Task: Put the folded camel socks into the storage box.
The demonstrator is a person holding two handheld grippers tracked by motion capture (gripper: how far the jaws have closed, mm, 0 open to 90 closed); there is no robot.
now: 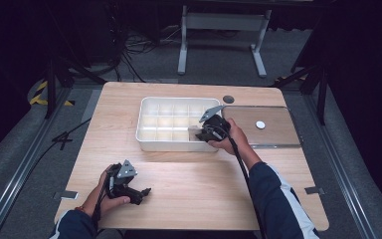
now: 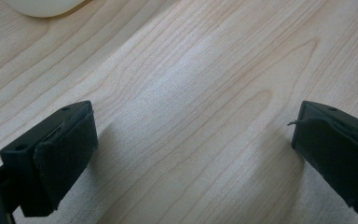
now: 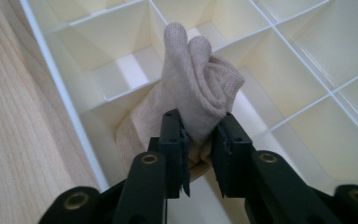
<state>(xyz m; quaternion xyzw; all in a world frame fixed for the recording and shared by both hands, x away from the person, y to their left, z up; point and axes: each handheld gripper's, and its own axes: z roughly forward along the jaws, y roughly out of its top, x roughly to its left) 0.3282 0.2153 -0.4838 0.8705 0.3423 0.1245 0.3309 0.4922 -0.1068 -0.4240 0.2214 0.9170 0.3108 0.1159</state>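
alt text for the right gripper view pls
The right gripper pinches a rolled beige sock over a corner compartment of a white divided box. Light wooden table runs along the box's left wall.

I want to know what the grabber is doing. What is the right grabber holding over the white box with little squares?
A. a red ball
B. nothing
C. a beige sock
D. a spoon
C: in the right gripper view, the right gripper has its jaws on a rolled beige sock above the divided white box.
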